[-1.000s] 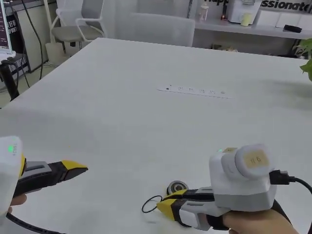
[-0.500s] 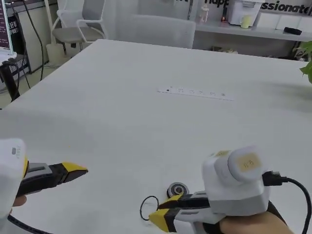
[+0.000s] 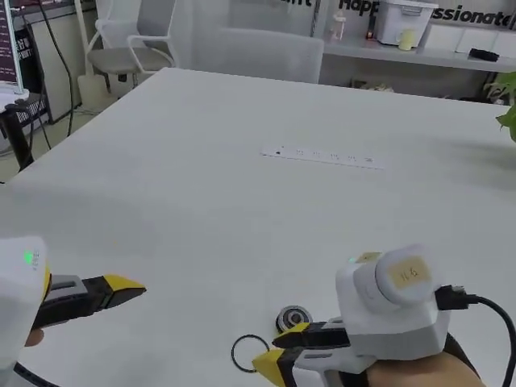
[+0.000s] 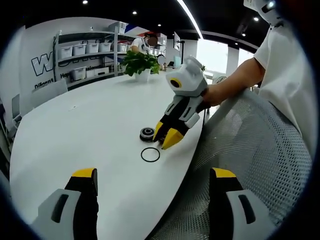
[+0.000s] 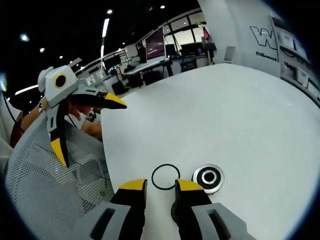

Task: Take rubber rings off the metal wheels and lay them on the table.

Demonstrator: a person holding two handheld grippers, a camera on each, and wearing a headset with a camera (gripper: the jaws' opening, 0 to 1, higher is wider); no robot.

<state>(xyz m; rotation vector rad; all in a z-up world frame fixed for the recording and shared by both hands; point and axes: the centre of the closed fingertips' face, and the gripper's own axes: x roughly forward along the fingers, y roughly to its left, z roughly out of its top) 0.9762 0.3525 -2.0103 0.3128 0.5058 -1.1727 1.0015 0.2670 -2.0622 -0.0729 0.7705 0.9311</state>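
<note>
One rubber ring [image 3: 233, 353] flat on table [image 3: 242, 201] beside metal wheel [image 3: 293, 317]; wall lettering [image 3: 476, 12] "ssionate"

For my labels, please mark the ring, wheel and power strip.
ring [image 5: 165, 164], right gripper view, top of its band
wheel [image 5: 208, 178], right gripper view, its hub
power strip [image 3: 322, 154], head view, its middle

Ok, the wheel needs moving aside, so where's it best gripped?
Take the metal wheel by its outer rim, pinching across it from straight above: it lies flat on the table, round edge facing sideways. The rubber ring lies apart beside it.
</note>
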